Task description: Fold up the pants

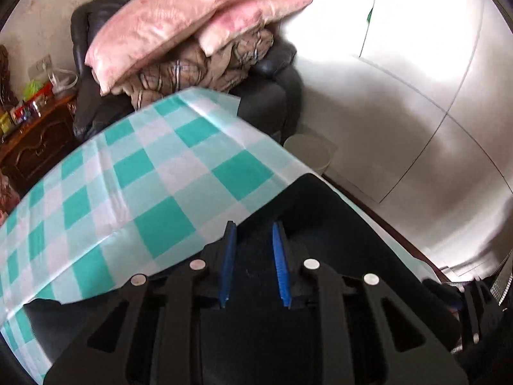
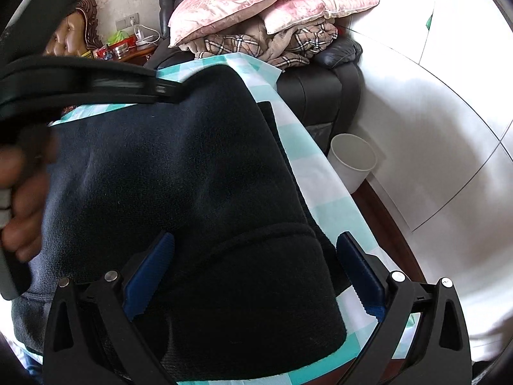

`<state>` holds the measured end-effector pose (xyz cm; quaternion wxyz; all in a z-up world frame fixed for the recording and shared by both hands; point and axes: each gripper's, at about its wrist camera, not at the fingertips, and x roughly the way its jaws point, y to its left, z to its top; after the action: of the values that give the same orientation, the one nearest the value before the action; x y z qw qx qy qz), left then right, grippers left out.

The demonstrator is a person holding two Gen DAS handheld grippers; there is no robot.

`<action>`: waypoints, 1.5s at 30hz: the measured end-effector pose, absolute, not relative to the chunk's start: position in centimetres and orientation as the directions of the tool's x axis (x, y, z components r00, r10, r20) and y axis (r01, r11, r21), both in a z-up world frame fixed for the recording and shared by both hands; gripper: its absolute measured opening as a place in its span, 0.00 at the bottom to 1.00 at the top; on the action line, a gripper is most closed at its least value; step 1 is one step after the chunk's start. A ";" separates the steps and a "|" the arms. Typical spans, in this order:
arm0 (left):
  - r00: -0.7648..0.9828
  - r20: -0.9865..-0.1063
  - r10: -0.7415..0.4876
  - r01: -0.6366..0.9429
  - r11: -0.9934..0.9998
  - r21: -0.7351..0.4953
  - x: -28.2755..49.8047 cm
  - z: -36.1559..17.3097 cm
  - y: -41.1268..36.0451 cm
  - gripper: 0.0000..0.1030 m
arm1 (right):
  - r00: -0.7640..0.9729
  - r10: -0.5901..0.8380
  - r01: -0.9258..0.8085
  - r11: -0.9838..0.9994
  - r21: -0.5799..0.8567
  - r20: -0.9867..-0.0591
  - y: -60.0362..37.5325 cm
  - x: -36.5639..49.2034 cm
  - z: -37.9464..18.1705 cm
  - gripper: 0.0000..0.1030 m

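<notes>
Dark navy pants lie in folded layers on a table with a teal and white checked cloth. In the left wrist view the pants lie under and ahead of my left gripper, whose blue pads stand a narrow gap apart with dark cloth between them. My right gripper is wide open, its blue pads on either side of the pants' folded near end. My left gripper also shows in the right wrist view, held by a hand at the left, reaching over the pants.
A dark leather armchair beyond the table holds pink pillows and plaid bedding. A white bin stands on the floor by the table's right edge. A wooden cabinet with clutter is at the far left. White wardrobe doors fill the right.
</notes>
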<state>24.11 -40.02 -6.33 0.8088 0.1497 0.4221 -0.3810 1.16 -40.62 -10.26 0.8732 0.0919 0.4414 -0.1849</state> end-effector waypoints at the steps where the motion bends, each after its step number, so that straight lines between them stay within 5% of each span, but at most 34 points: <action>1: 0.346 -0.806 -0.479 0.738 0.670 -0.081 24.4 -6.7 -40.4 0.23 | 0.543 -0.241 0.405 0.914 -0.001 -0.804 -40.7 1.0 -10.3 0.93; 18: 0.360 -0.808 -0.467 0.708 0.700 -0.090 24.6 -7.4 -39.9 0.23 | 0.568 -0.252 0.413 0.911 0.006 -0.783 -40.3 0.6 -10.4 0.93; 21: 0.359 -0.802 -0.478 0.686 0.718 -0.121 24.7 -6.6 -38.3 0.33 | 0.572 -0.234 0.405 0.914 0.022 -0.786 -40.6 0.5 -10.4 0.94; 27: 0.449 -0.794 -0.411 0.562 0.820 -0.106 25.4 -6.0 -30.7 0.33 | 0.573 -0.232 0.406 0.914 0.026 -0.786 -40.6 0.5 -10.4 0.94; 35: 0.491 -0.757 -0.431 0.374 0.889 -0.264 27.0 -5.6 -18.6 0.33 | 0.564 -0.245 0.411 0.911 0.011 -0.789 -40.5 0.9 -10.3 0.95; 37: 0.568 -0.740 -0.360 0.328 0.924 -0.198 26.0 -4.3 -17.1 0.56 | 0.562 -0.253 0.419 0.908 0.007 -0.788 -40.5 0.9 -10.2 0.95; 45: 0.583 -0.686 -0.435 0.529 0.844 -0.086 13.8 -2.5 -19.5 0.57 | 0.626 -0.309 0.408 0.912 -0.036 -0.716 -37.7 -1.5 -6.6 0.95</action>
<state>13.85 -19.46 -2.50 0.8873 0.0641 0.3671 -0.2716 -1.45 -37.67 -6.59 0.8993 0.0648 0.3838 -0.1993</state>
